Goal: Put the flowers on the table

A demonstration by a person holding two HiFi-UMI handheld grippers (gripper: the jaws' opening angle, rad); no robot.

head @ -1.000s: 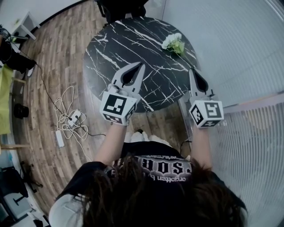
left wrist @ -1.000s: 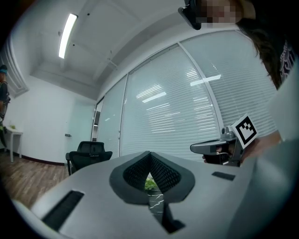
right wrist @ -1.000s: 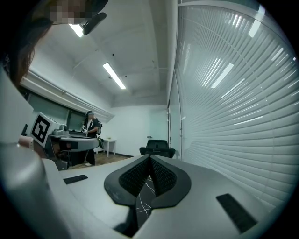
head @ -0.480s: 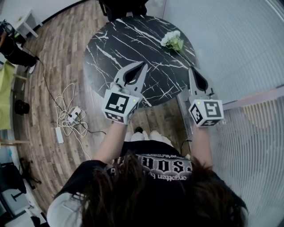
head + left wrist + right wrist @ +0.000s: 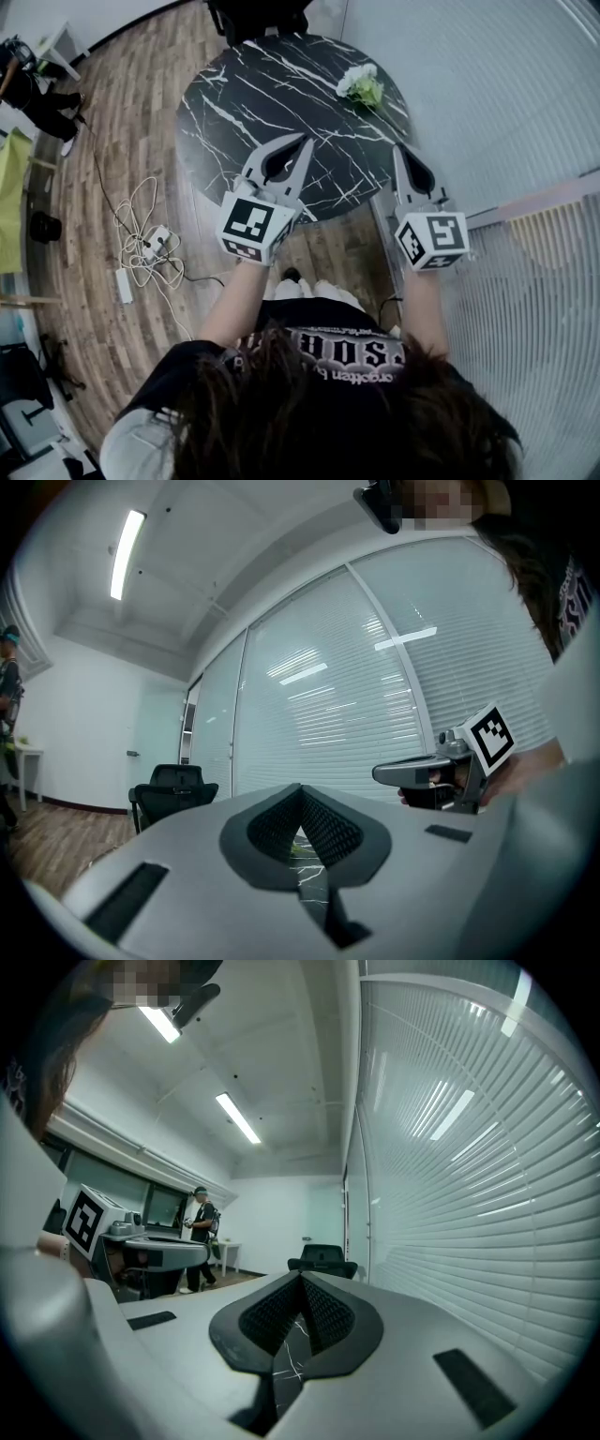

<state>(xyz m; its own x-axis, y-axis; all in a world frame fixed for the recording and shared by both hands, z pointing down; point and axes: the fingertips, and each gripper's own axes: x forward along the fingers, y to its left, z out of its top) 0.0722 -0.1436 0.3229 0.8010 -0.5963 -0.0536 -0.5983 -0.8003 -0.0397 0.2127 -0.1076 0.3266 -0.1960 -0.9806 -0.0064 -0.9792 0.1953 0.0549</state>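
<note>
1. Bunch of flowers (image 5: 362, 86): white blooms with green leaves. It lies on the far right part of the round black marbled worktop (image 5: 244, 103), close to the rim. Nothing touches it.
2. My left gripper (image 5: 300, 142): I see it over the near part of the worktop, pointing toward the far side. Its fingers (image 5: 178, 874) meet at the tips and hold nothing. It is well apart from the flowers.
3. My right gripper (image 5: 397, 150): it hovers at the near right rim of the worktop, aimed roughly toward the flowers but well short of them. Its fingers (image 5: 422, 1344) are pressed together with nothing between them.
4. Surroundings: a black office chair (image 5: 253, 14) stands at the far side of the worktop. Pale cables (image 5: 141, 225) lie tangled on the wooden floor (image 5: 112, 141) to the left. White blinds (image 5: 506, 94) run along the right side.
5. Background, right gripper view: a person (image 5: 200, 1232) stands far off near a small white table; I cannot make out more.
</note>
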